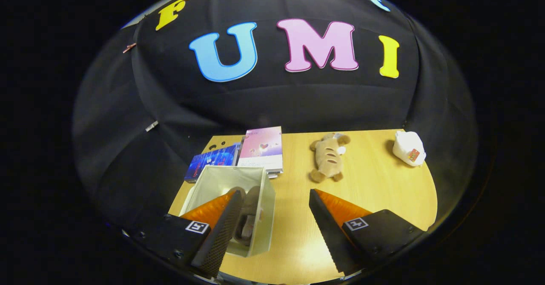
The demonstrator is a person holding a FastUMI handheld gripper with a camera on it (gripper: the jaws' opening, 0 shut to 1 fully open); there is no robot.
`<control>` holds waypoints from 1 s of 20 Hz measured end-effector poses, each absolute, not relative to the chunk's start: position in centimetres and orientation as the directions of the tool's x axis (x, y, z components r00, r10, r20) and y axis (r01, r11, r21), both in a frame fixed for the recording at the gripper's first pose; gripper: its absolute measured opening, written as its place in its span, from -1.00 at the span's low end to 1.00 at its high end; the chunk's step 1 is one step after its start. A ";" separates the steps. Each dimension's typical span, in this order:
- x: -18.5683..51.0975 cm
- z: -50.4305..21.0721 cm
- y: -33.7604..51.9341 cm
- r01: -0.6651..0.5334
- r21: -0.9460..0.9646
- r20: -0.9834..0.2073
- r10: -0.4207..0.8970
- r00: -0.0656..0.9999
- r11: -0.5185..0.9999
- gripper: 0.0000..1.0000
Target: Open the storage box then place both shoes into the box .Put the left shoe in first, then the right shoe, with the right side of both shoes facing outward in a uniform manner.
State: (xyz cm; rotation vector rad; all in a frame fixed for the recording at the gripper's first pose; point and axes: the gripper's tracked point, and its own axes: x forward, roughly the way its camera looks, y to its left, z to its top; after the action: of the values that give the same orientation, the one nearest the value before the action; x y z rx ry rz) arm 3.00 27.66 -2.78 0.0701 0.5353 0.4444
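Note:
A pale open storage box (265, 208) stands on the wooden table (374, 191), under and just ahead of my left finger. Inside it lie grey-beige shoes (249, 208), partly hidden by that finger; I cannot tell how many or which way they face. My gripper (272, 197) is open, held above the table, with nothing between its fingers. The box's right wall lies in the gap between them.
Behind the box lie a pink-covered flat box or book (262, 148) and a blue one (213, 159). A brown plush toy (328, 157) lies mid-table beyond the right finger. A white soft object (408, 148) sits at the far right corner.

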 end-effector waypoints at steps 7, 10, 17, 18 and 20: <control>5.3 1.9 15.6 -0.384 0.171 -0.353 0.420 0.836 0.908 0.97; 6.8 3.4 9.4 -0.374 0.152 -0.296 0.403 0.866 0.915 0.97; 7.5 3.3 0.6 -0.415 0.093 -0.224 0.426 0.877 0.905 0.97; 7.4 3.4 -0.2 -0.414 0.092 -0.206 0.424 0.882 0.906 0.97; 7.0 3.4 -1.0 -0.427 0.095 -0.179 0.437 0.882 0.900 0.97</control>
State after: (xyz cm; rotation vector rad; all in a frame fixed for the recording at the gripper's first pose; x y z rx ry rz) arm 7.02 -1.03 3.38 0.0530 0.1984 0.4498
